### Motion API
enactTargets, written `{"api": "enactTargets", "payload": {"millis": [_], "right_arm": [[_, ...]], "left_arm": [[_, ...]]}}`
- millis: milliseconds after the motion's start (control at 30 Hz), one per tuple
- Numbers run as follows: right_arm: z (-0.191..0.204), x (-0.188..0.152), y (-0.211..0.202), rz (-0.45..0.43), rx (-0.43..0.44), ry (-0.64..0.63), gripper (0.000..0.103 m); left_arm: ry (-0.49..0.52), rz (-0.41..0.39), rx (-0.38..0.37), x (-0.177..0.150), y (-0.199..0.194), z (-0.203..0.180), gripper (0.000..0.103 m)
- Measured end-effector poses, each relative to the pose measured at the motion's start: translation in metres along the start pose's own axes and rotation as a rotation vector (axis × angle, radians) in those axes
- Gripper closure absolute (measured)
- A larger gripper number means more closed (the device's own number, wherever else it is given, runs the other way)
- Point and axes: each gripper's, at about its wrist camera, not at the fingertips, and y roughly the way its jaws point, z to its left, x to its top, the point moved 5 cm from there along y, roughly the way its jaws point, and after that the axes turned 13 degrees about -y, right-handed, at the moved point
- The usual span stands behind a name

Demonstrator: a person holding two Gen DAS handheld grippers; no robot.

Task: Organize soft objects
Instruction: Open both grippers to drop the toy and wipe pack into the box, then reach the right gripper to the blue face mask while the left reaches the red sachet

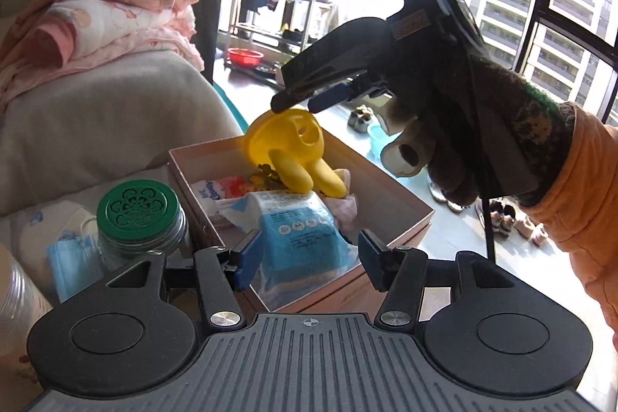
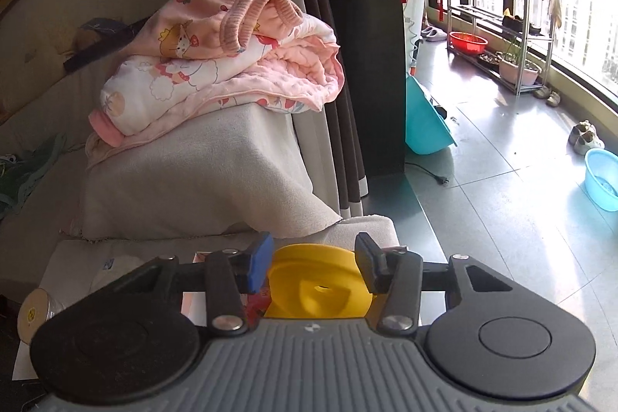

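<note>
L gripper: we see its jaws apart, nothing between the pads, hovering over the near end of the box. Blue pad on one finger, dark pad on the other.

R gripper, seen from the L cam: held by a gloved hand w/ an orange sleeve, tips pointing down-left above the box. Yellow toy hangs right under those tips, its rim touching them, two stubby legs dangling into the box. From the R cam the toy sits between the R gripper fingers; both pads look to be against its rim, so we read it as clamped on the toy, though contact on the dark-pad side is hard to confirm.

Box: pink, open-topped, on the seat by the sofa arm. Inside: blue pack nearest the L gripper, a white-and-pink pack behind it, some pink cloth to the right of the blue pack. Toy's legs are above these, not resting on them as far as we can tell.

Beside the box, to its left in the L cam: jar w/ green lid, and blue masks next to it.

Sofa arm: pink blanket, folded, piled on top. Floor beyond: blue basin, rack by the window w/ a red bowl on its low shelf.
</note>
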Motion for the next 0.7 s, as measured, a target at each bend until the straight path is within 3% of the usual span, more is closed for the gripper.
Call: {"api": "enactTargets", "payload": {"millis": [100, 200, 333, 433, 533, 700], "right_arm": [[-0.001, -0.020, 0.032, 0.129, -0.062, 0.001, 0.060], [-0.005, -0.028, 0.023, 0.083, -0.075, -0.009, 0.060], [0.003, -0.028, -0.026, -0.024, -0.042, -0.038, 0.056], [0.023, -0.032, -0.061, -0.079, -0.018, -0.097, 0.044], [0.051, -0.049, -0.085, -0.097, 0.017, -0.168, 0.041], [0.102, -0.097, -0.096, -0.090, 0.088, -0.293, 0.037]], "left_arm": [[-0.015, -0.031, 0.024, -0.003, -0.026, 0.012, 0.044], [-0.063, -0.090, 0.061, -0.005, -0.060, 0.035, 0.044], [-0.151, -0.210, 0.153, -0.006, -0.109, 0.071, 0.044], [-0.226, -0.284, 0.243, -0.010, -0.141, 0.099, 0.044], [-0.290, -0.260, 0.305, -0.022, -0.151, 0.121, 0.044], [-0.312, -0.111, 0.297, -0.058, -0.130, 0.128, 0.044]]}}
